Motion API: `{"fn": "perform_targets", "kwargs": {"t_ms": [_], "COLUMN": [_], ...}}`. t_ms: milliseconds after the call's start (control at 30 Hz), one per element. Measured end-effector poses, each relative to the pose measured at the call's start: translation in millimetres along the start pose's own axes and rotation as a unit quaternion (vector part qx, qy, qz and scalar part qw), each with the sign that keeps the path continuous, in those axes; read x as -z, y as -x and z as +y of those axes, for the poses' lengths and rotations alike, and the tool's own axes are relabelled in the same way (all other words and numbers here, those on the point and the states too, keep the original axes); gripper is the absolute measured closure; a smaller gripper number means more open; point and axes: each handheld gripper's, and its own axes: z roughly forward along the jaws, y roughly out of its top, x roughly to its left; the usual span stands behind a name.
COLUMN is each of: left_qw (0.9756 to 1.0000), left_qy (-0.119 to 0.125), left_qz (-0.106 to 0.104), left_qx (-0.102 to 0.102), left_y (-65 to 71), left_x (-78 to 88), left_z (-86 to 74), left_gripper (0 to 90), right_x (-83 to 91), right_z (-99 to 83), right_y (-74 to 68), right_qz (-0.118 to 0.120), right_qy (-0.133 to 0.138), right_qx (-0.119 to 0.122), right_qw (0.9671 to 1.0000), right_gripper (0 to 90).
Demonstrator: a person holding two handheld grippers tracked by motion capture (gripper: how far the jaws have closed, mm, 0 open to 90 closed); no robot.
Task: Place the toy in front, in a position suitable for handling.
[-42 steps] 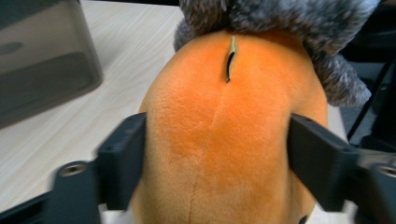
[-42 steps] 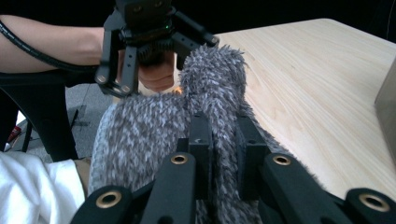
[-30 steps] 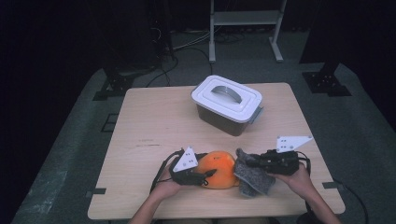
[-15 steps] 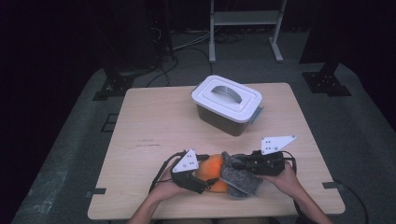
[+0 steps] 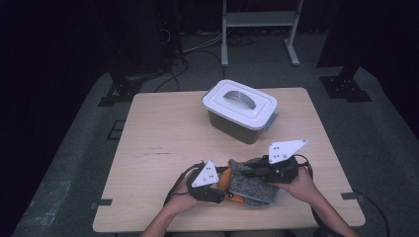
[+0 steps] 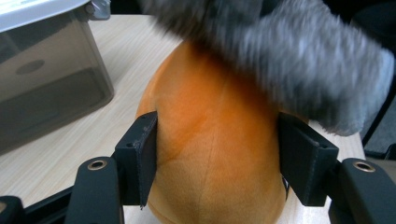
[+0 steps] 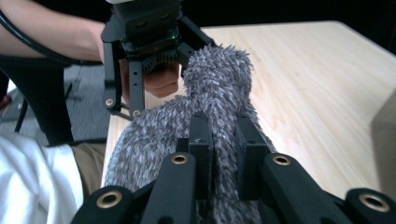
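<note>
An orange plush ball [image 6: 215, 140] rests on the table near the front edge, in front of the person. My left gripper [image 6: 217, 154] has just been closing on it, and both pads now press its sides. A grey fuzzy cloth [image 5: 252, 185] is draped over the ball's top and right side, so little orange [image 5: 226, 174] shows from above. My right gripper [image 7: 223, 140] is shut on a fold of that cloth [image 7: 219, 88] and holds it slightly raised, facing the left gripper [image 7: 154, 60].
A lidded plastic box [image 5: 240, 109] with a grey handle stands at the back middle of the wooden table [image 5: 163, 128], its wall close to the ball's left in the left gripper view [image 6: 42, 84]. Cables trail from both grippers over the front edge.
My right gripper has carried the grey cloth leftward and a little up, over the orange ball, hiding most of it. The left hand has stayed in place.
</note>
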Motion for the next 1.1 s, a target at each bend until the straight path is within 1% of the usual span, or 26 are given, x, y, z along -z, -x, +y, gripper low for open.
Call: {"fn": "perform_targets", "kwargs": {"t_ms": [100, 167, 233, 300, 367, 400, 433, 467, 500, 533, 600, 667, 733, 767, 800, 833, 867, 933, 1000, 1033, 1067, 1100], "left_qw": [1.0000, 0.9999, 0.9999, 0.9999, 0.9998, 0.9997, 0.9997, 0.9997, 0.9997, 0.9998, 0.9998, 0.9999, 0.9999, 0.9999, 0.9999, 0.9999, 0.9998, 0.9996, 0.9992, 0.9990, 0.9987, 0.9986], "left_qy": [0.007, 0.010, 0.012, 0.012, 0.016, 0.020, 0.021, 0.023, 0.019, 0.016, 0.018, 0.014, 0.014, 0.013, 0.014, 0.013, 0.015, 0.012, 0.014, 0.015, 0.015, 0.012], "left_qz": [-0.001, 0.000, 0.003, 0.007, 0.010, 0.011, 0.012, 0.012, 0.013, 0.014, 0.011, 0.009, 0.002, -0.001, -0.003, -0.006, -0.010, -0.017, -0.019, -0.022, -0.029, -0.036], "left_qx": [0.006, 0.005, 0.005, 0.004, 0.006, 0.003, -0.002, -0.002, -0.005, -0.006, 0.000, 0.000, 0.005, 0.002, 0.002, 0.002, 0.008, 0.019, 0.031, 0.036, 0.038, 0.036], "left_y": [-2.6, -2.0, -2.1, -1.4, -0.8, 0.3, 1.6, 2.6, 3.1, 2.2, -0.7, -2.7, -3.6, -4.1, -4.3, -5.2, -5.6, -6.5, -6.4, -6.5, -6.5, -6.1], "left_x": [2.7, 1.9, 1.4, -0.1, -2.8, -3.7, -3.9, -4.3, -4.2, -3.7, -2.0, -0.3, 0.6, 1.3, 1.6, 2.0, 1.2, -0.5, -2.6, -3.4, -4.4, -5.7], "left_z": [-1.2, 0.3, 3.2, 6.1, 8.3, 9.6, 11.0, 11.7, 11.4, 9.3, 4.9, 2.5, 0.3, -0.2, -0.6, -0.9, -1.0, -0.5, -0.3, -0.5, -0.9, -1.0], "left_gripper": [36.9, 37.6, 37.7, 37.3, 36.9, 37.0, 37.2, 37.3, 37.3, 37.3, 37.8, 37.8, 37.5, 37.1, 36.5, 35.1, 32.8, 23.8, 13.0, 7.4, 5.3, 5.1], "right_x": [-1.0, 5.3, 11.1, 13.9, 10.3, 5.9, 0.3, -5.8, -10.4, -15.6, -17.0, -12.5, -2.9, 1.5, 5.3, 7.0, 7.8, 8.1, 6.9, 5.9, 3.9, 1.2], "right_z": [-6.7, -11.0, -8.5, 0.0, 9.9, 14.6, 18.8, 21.8, 22.9, 22.6, 19.3, 15.8, 9.7, 6.5, 2.8, -0.1, -4.0, -10.7, -14.6, -16.5, -17.8, -18.0], "right_y": [3.7, 6.0, 6.6, 4.5, 1.6, 0.3, -1.2, -2.2, -2.3, -1.4, 2.3, 4.8, 11.4, 14.7, 18.0, 20.0, 21.3, 20.4, 17.5, 16.2, 14.4, 11.7], "right_qz": [-0.003, -0.007, -0.014, -0.018, -0.009, -0.005, -0.004, -0.004, -0.004, -0.001, 0.006, 0.003, -0.009, -0.015, -0.015, -0.013, -0.011, -0.006, -0.002, 0.005, 0.019, 0.034], "right_qy": [-0.012, -0.018, -0.028, -0.027, -0.028, -0.030, -0.036, -0.045, -0.050, -0.056, -0.052, -0.049, -0.043, -0.040, -0.035, -0.032, -0.031, -0.023, -0.016, -0.010, -0.003, -0.001], "right_qx": [0.003, -0.008, -0.005, 0.005, 0.013, 0.019, 0.026, 0.033, 0.037, 0.035, 0.027, 0.018, 0.004, -0.004, -0.019, -0.028, -0.036, -0.044, -0.046, -0.050, -0.056, -0.055], "right_qw": [0.9999, 0.9998, 0.9995, 0.9995, 0.9995, 0.9994, 0.9990, 0.9984, 0.9980, 0.9978, 0.9983, 0.9986, 0.9990, 0.9991, 0.9991, 0.9990, 0.9988, 0.9987, 0.9988, 0.9987, 0.9983, 0.9979], "right_gripper": [79.8, 79.8, 79.8, 79.8, 79.9, 79.9, 79.9, 79.9, 79.9, 79.9, 80.0, 80.0, 79.9, 79.9, 79.9, 79.8, 79.8, 79.8, 79.8, 79.8, 79.8, 79.8]}}
